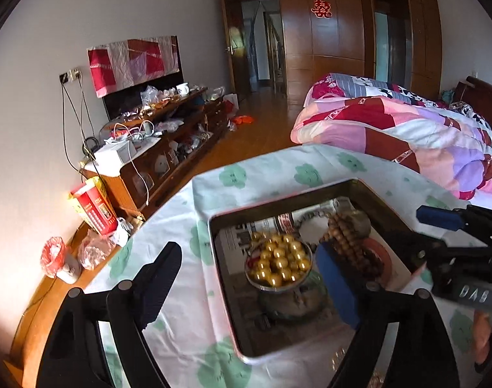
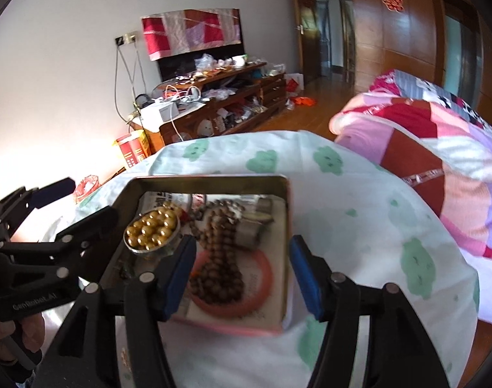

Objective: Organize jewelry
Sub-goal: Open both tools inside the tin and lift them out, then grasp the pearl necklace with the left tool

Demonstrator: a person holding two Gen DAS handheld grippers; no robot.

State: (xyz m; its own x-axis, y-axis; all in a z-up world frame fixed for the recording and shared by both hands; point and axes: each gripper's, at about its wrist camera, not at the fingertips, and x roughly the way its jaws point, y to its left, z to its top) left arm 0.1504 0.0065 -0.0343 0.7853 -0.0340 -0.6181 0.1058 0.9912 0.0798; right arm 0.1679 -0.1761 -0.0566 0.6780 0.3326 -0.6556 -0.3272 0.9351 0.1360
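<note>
bedroom, clothed table (image 2: 359, 200) | both grippers, left gripper (image 1: 246, 278) and right gripper (image 2: 242, 258), spread, empty | wooden beads (image 2: 218, 258) could snag leaving tin (image 2: 213, 181) | gold beads (image 2: 152, 229) might spill

On the wooden wardrobe door (image 1: 321, 29) at the far side you see a red double-happiness character (囍) (image 1: 321, 8). On the body of the left gripper (image 2: 81, 208), at your near left, you read "GenRobot.AI" (image 2: 34, 302). Print on the red carton (image 1: 95, 205) and on the newspaper (image 1: 242, 236) lining the tin is too small to read.
</note>
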